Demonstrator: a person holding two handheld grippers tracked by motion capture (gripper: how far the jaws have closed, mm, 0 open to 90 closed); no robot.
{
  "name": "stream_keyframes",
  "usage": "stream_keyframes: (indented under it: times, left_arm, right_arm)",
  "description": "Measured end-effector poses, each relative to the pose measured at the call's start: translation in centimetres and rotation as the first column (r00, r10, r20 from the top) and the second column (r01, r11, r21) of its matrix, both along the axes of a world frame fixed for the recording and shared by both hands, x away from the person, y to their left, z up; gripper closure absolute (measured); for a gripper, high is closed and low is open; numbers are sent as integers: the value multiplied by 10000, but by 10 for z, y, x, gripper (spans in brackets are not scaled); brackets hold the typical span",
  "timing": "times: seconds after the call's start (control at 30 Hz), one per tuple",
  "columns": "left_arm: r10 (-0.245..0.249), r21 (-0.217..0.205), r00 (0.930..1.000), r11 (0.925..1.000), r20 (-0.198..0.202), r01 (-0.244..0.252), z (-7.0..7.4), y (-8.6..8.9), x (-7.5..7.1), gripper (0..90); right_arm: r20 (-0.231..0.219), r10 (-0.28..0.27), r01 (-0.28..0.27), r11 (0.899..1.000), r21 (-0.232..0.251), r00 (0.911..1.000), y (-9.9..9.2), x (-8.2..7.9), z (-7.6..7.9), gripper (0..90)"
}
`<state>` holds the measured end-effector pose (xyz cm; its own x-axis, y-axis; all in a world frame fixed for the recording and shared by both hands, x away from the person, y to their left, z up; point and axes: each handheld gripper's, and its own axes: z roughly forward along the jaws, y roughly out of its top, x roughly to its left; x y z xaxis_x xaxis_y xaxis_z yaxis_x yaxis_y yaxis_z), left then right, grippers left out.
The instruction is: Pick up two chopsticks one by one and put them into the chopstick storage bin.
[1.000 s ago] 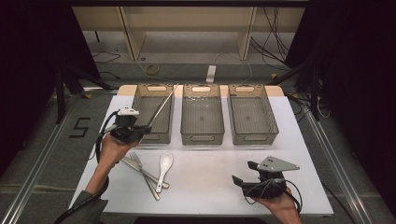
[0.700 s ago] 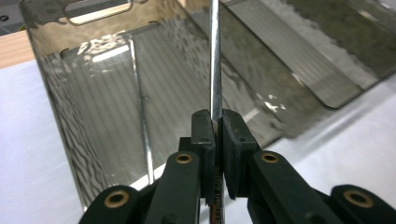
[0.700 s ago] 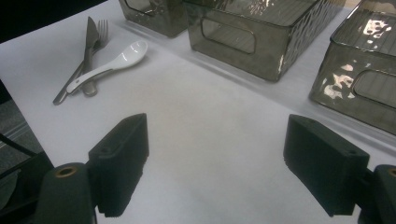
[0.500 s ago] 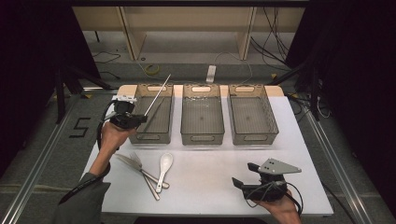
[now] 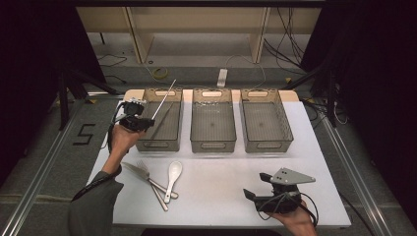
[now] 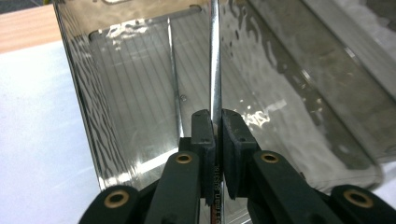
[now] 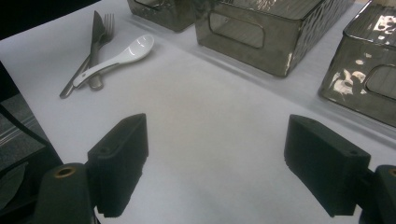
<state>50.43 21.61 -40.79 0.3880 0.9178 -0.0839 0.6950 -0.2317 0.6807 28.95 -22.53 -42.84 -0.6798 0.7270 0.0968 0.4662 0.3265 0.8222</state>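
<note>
We hold a thin metal chopstick point(image 5: 163, 98) clamped between the pads of the left tool point(image 5: 139, 119), which sits at the near left corner of the left bin point(image 5: 161, 143). In the left gripper view the chopstick point(image 6: 215, 70) rises straight up from between the two black pads, which press on it from both sides, and the smoky wall of the left bin point(image 6: 116, 93) stands just behind it. From the high view the chopstick slants up and away from the left tool, over the left bin's open top, its far tip reaching past the bin's back rim. A second slim rod point(image 5: 163, 118) lies inside the left bin on its floor.

To the right of the left bin stand the middle bin point(image 5: 213, 146) and the right bin point(image 5: 266, 143), all three in a row on the white worktop point(image 5: 216, 196). In front of the left bin, on the worktop, lie a knife point(image 5: 140, 173), a fork point(image 5: 151, 183) and a white spoon point(image 5: 172, 178), bunched together and overlapping.

Our right tool point(image 5: 265, 195) rests well apart from the left bin, at the worktop's near right edge, in front of the right bin. In the right gripper view its jaws stand wide apart with bare worktop point(image 7: 210, 140) between them, and the spoon point(image 7: 119, 58), knife point(image 7: 96, 42) and fork point(image 7: 103, 29) lie farther off.
</note>
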Motion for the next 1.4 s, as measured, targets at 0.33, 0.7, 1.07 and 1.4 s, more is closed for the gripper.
stream_keyframes:
  times: [0.33,0.7,1.07,1.4]
  left_arm:
    - [291,206,9989,9994,-378,-284,-10,2,8,839]
    - [453,509,9980,9978,-431,-431,-19,-2,9,761]
    - [219,-1117,9996,9935,-171,-237,6,-7,-13,437]
    - [-777,-906,9969,9930,-115,763,5,-26,-55,308]
  right_arm:
    - [-2,89,-89,10000,-40,10000,1,-1,0,230]
    - [-85,150,-151,9998,-140,9999,2,-1,-1,230]
    - [-88,144,-145,9999,-89,9999,1,0,0,230]
    - [49,51,-50,10000,-41,10000,1,-1,1,229]
